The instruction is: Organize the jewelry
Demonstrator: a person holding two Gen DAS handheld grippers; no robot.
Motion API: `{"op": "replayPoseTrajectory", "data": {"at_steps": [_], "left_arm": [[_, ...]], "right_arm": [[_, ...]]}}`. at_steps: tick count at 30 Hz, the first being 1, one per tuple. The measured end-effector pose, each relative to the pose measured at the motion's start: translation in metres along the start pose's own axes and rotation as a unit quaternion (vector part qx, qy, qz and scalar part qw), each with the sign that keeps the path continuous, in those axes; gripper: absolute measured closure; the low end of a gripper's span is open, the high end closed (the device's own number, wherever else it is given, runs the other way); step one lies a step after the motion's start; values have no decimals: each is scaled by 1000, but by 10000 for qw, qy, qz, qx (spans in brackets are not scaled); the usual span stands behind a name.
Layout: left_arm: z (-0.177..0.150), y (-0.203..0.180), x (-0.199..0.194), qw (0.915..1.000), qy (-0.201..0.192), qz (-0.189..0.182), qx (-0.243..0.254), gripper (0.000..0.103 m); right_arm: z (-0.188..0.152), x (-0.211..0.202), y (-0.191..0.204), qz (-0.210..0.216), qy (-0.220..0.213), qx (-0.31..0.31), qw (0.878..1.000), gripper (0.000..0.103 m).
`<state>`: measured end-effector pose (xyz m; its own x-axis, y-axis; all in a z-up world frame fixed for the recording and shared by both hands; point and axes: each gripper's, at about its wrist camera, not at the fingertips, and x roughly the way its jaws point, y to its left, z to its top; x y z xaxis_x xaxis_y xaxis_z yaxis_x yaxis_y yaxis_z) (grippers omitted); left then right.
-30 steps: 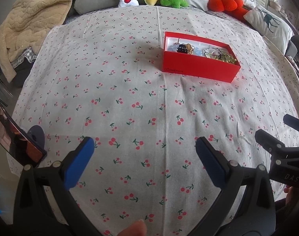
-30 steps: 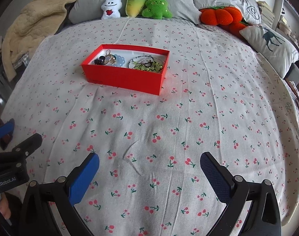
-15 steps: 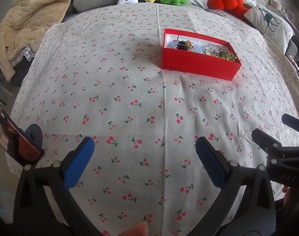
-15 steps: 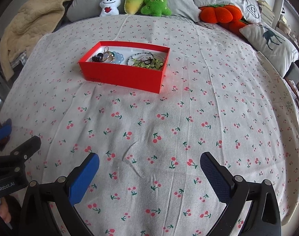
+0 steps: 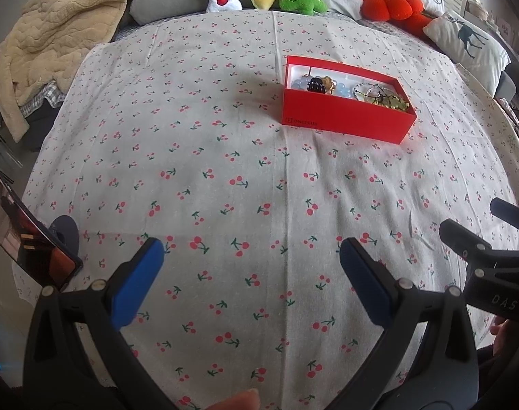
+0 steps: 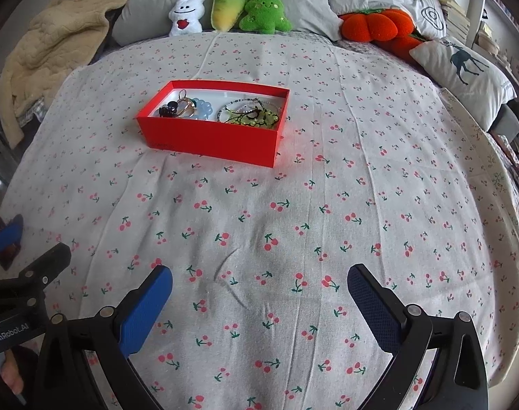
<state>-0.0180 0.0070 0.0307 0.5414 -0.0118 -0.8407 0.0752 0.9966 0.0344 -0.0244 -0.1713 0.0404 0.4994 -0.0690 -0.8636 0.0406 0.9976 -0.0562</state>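
Red box (image 6: pixel 211 140) (perhaps beads inside) before plush toys (image 6: pixel 230 10), unobstructed.

bedroom, bed (image 6: pixel 327 205), pillows (image 6: pixel 464 71), plush toys (image 6: pixel 264 10)

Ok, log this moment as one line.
stage: approach | left gripper: open, empty | right gripper: open, empty | red box: on cherry-print cloth, jewelry inside | contact: none
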Motion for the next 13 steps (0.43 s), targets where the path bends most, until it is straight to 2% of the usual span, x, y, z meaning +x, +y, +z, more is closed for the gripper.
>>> {"op": "replayPoseTrajectory", "data": {"at_steps": [13], "left_arm": [[2,5,13,9998,117,-4,-135,1]], "right_arm": [[1,9,5,-45,38,11,10000,0]]}}
